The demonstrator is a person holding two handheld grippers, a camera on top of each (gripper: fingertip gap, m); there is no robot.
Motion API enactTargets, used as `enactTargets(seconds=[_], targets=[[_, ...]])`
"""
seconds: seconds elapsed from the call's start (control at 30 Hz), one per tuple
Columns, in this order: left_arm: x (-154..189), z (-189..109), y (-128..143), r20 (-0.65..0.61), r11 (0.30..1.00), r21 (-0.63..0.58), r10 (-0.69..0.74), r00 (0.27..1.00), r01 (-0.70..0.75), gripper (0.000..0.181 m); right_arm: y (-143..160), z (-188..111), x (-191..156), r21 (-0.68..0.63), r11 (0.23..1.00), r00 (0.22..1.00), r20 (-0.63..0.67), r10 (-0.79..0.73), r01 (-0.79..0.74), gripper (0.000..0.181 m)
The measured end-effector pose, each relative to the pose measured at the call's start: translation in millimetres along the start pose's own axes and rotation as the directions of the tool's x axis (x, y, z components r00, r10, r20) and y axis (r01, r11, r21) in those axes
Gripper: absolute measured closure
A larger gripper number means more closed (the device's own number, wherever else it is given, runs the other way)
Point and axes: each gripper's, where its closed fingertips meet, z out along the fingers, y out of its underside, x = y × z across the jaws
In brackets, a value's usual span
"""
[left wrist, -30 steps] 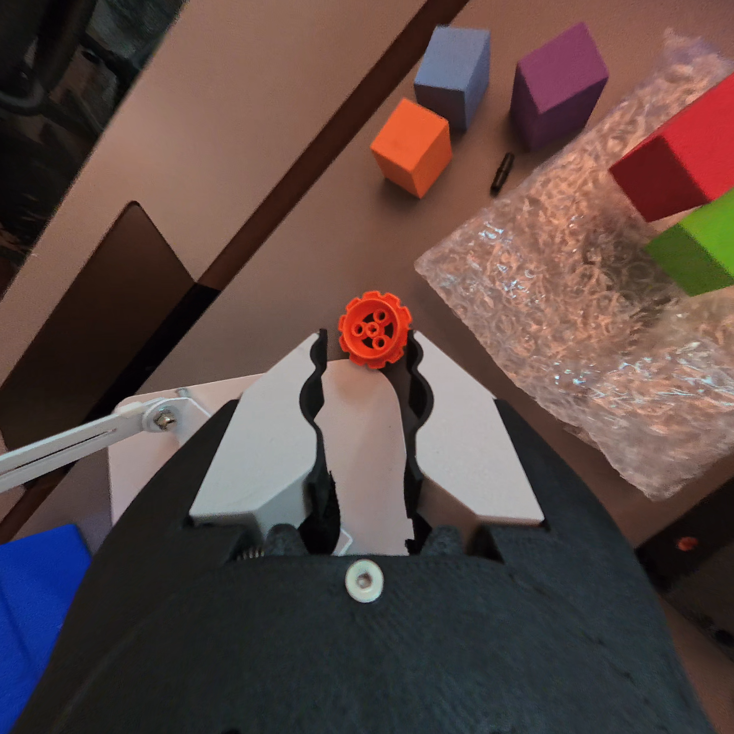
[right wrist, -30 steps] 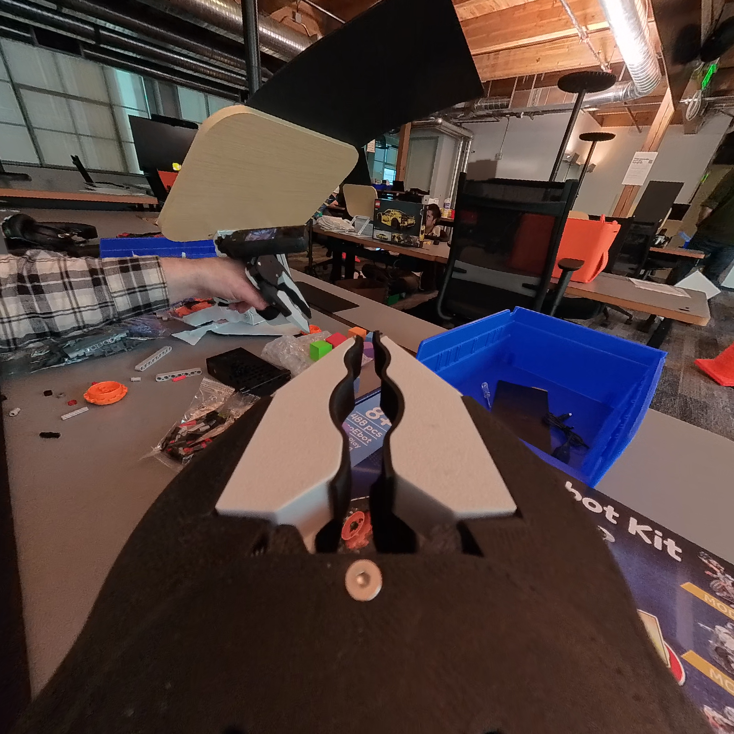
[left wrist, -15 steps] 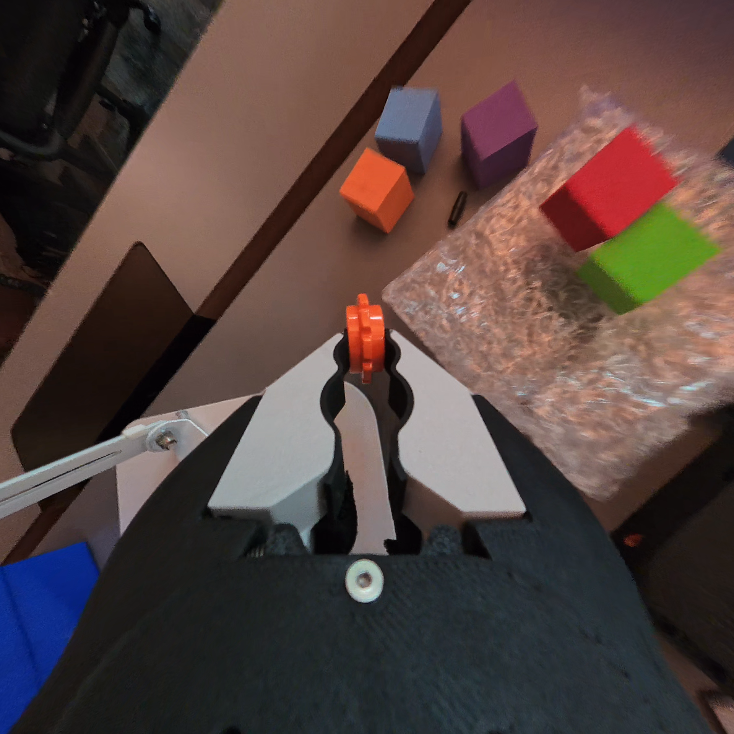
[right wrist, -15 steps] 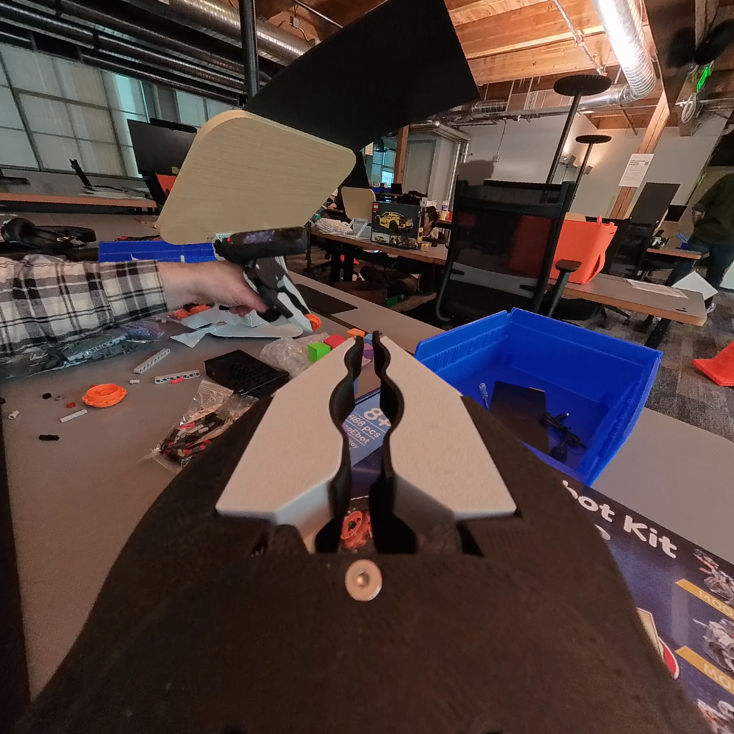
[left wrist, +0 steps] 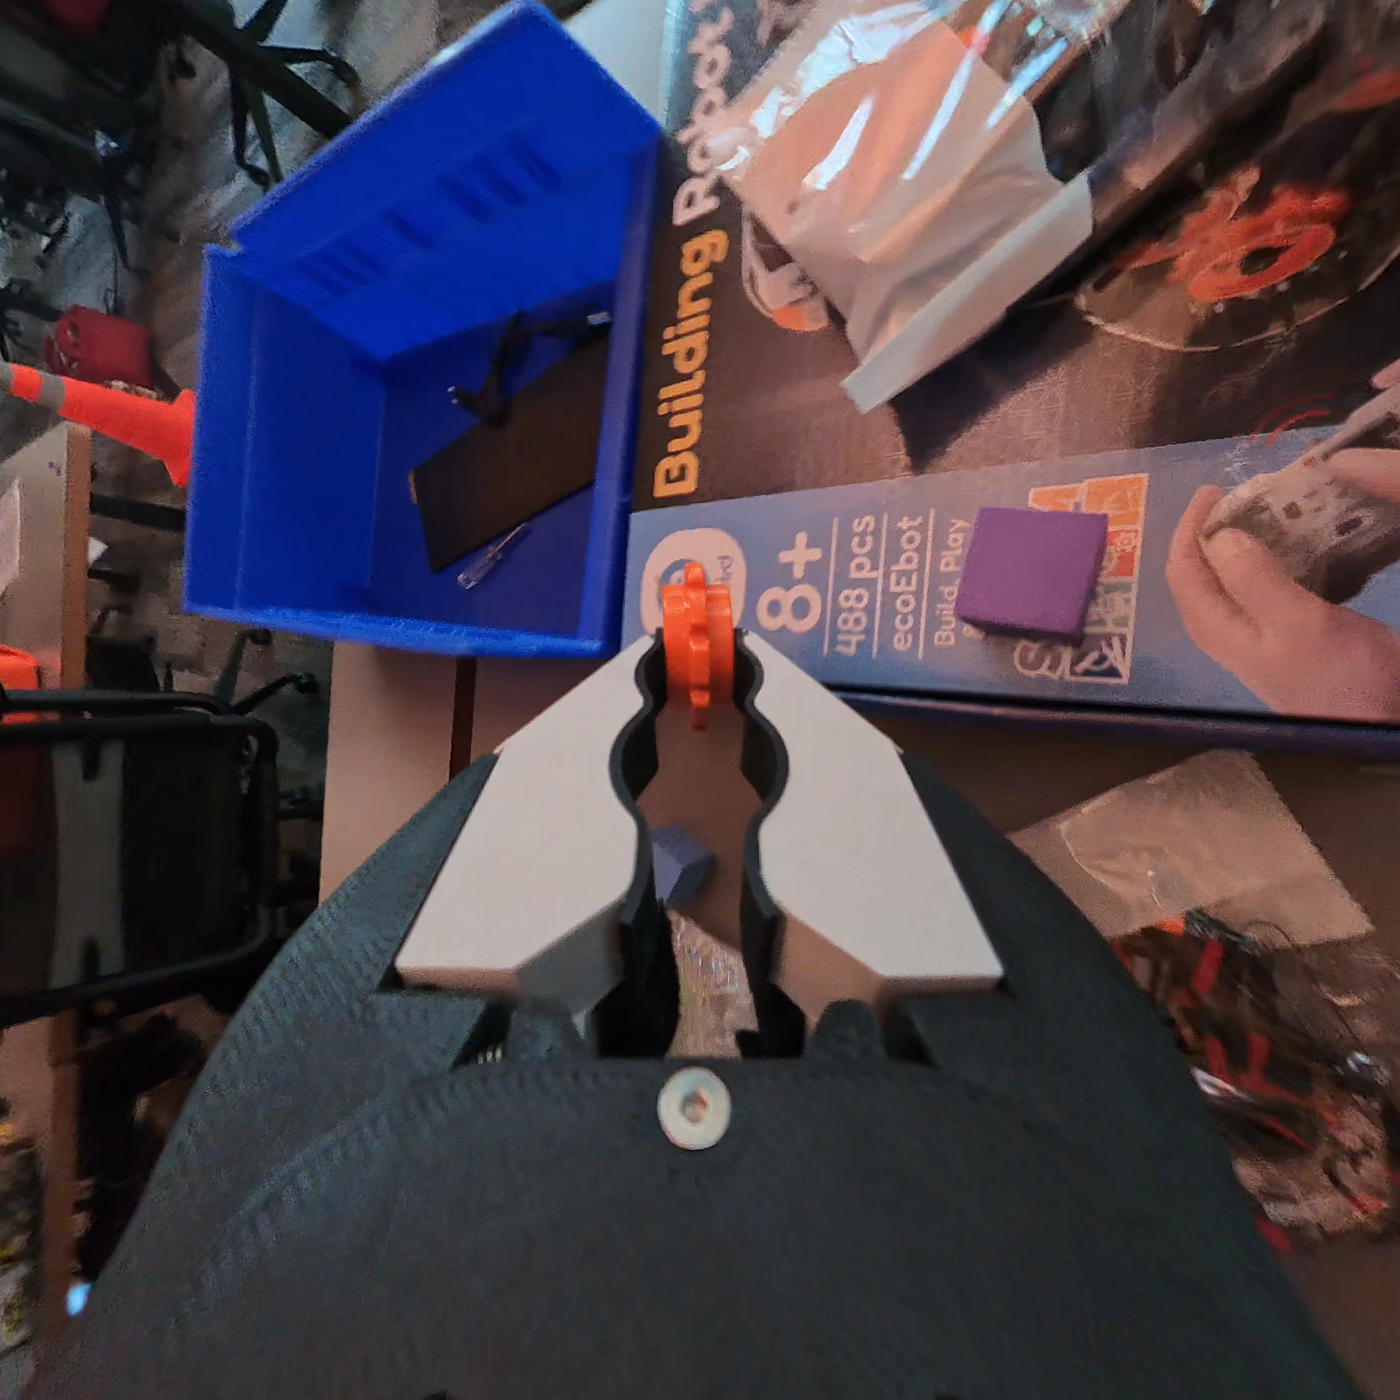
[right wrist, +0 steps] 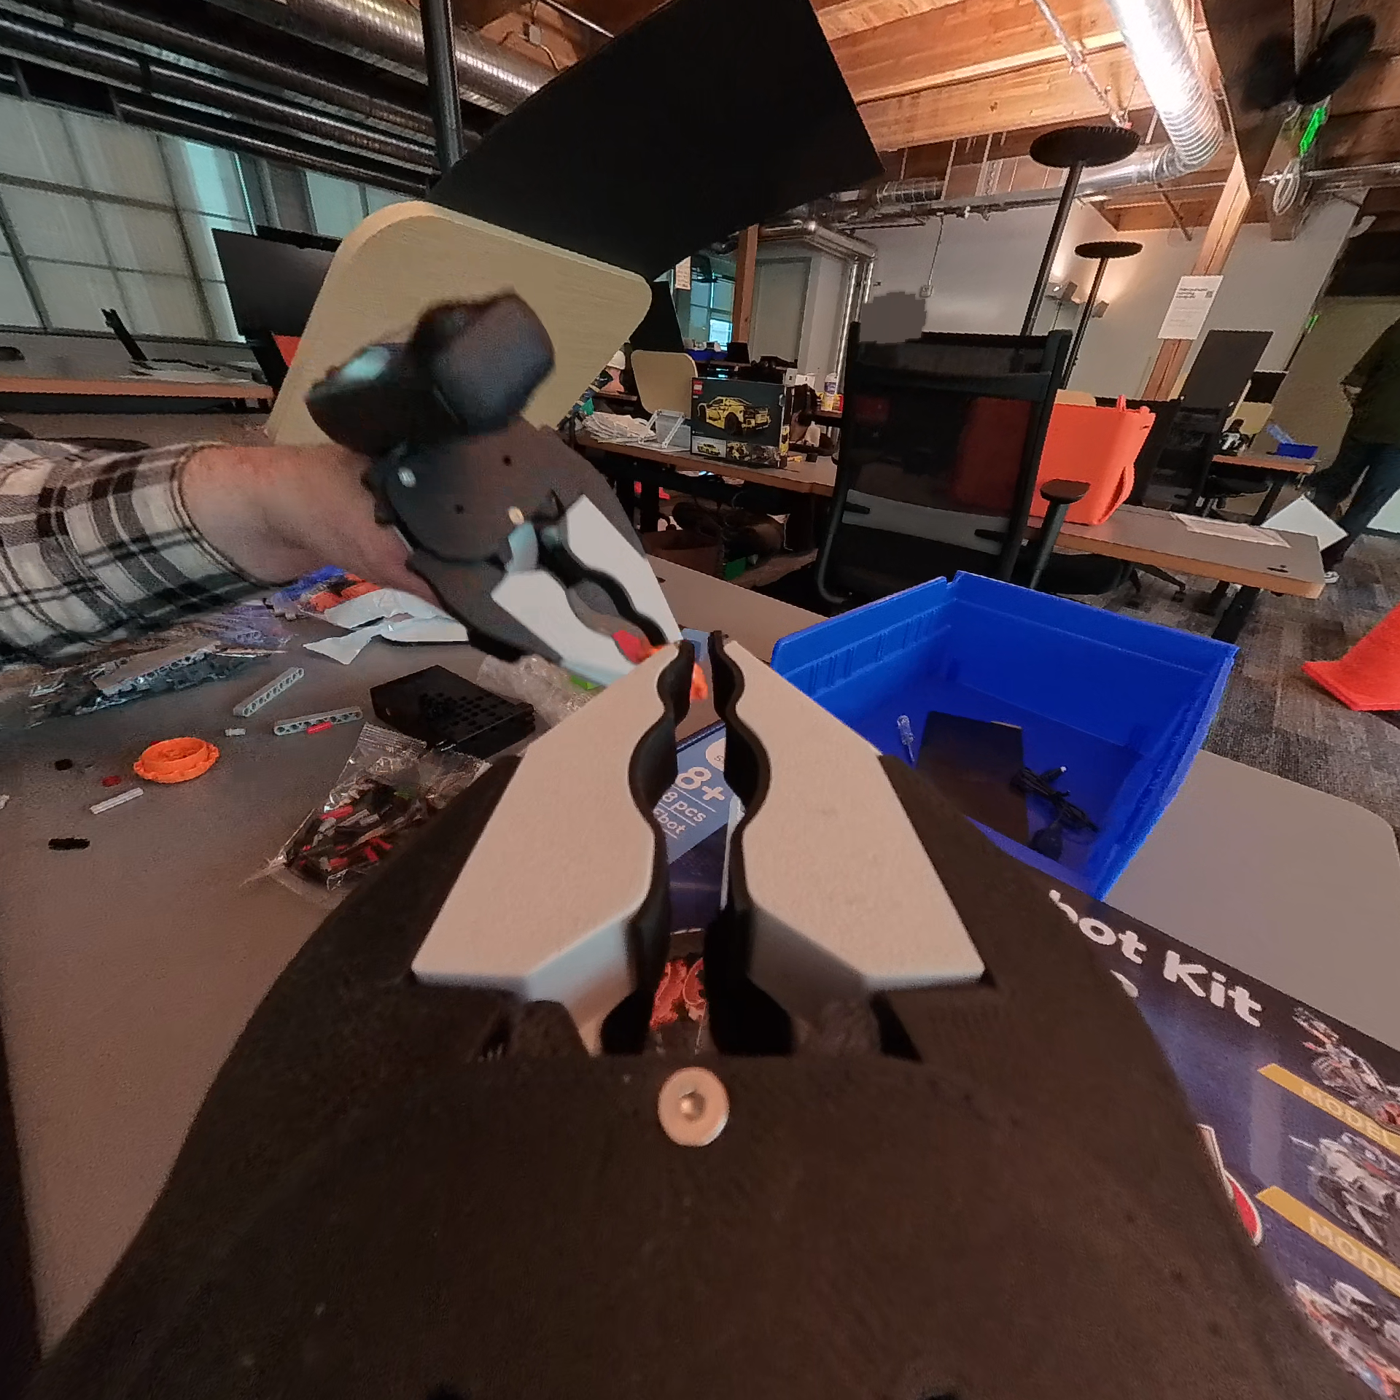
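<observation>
A printed kit box [left wrist: 894, 576] lies on the desk [right wrist: 151, 909] with white and orange lettering and pictures of hands on a controller; a purple block [left wrist: 1026, 570] sits on its blue side panel. On the far desk in the right wrist view stands a dark box picturing a yellow car [right wrist: 736, 420].

The left tool [left wrist: 697, 651] pinches an orange toothed gear [left wrist: 695, 640] edge-on between its black wavy pads, right at the tips, held in the air above the box's edge. From the right wrist view that same tool [right wrist: 651, 644], gripped by a hand [right wrist: 303, 523] in a plaid sleeve [right wrist: 83, 530], is blurred and tilts down so the gear [right wrist: 693, 678] comes just in front of the right tool's tips. The right tool [right wrist: 697, 651] is drawn narrow, a thin gap between its pads, with nothing in it.

A blue bin [right wrist: 1015, 720] stands beside the box, holding a dark flat plate [left wrist: 500, 485], a black cord and a small clear piece. To the left on the grey desk lie an orange ring [right wrist: 176, 759], grey beams, a black perforated block [right wrist: 451, 708] and a clear bag of small parts [right wrist: 364, 814]. Behind is an open office with timber ceiling, ducts, windows and chairs.
</observation>
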Motion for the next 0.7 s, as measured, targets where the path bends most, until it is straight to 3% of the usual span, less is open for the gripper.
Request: enactTargets(seconds=[0.1,0.13,0.23,0.4,0.7], targets=[[18,19,-2,-0.062,0.996,-0.03,0.079,0.995,-0.081,0.159,-1,-2,2,0.008,1.0,1.0,-0.004,0.008,-0.008,0.178],[26,22,0,-0.096,0.993,-0.044,0.102,0.99,-0.106,0.151,-2,-3,3,0.012,1.0,1.0,-0.005,0.01,-0.01,0.178],[31,20,-3,-0.105,0.99,-0.017,0.135,0.985,-0.137,0.149,-5,-5,3,0.026,1.0,1.0,-0.003,0.015,-0.014,0.178],[30,5,-5,-0.151,0.998,0.057,0.041,0.988,-0.032,0.15,-8,-6,1,0.035,0.999,1.0,0.002,0.011,-0.011,0.179],[20,-3,17,-0.146,0.996,0.039,-0.072,0.987,0.079,0.152,-8,-6,0,0.038,0.999,1.0,0.006,0.013,-0.014,0.179]])
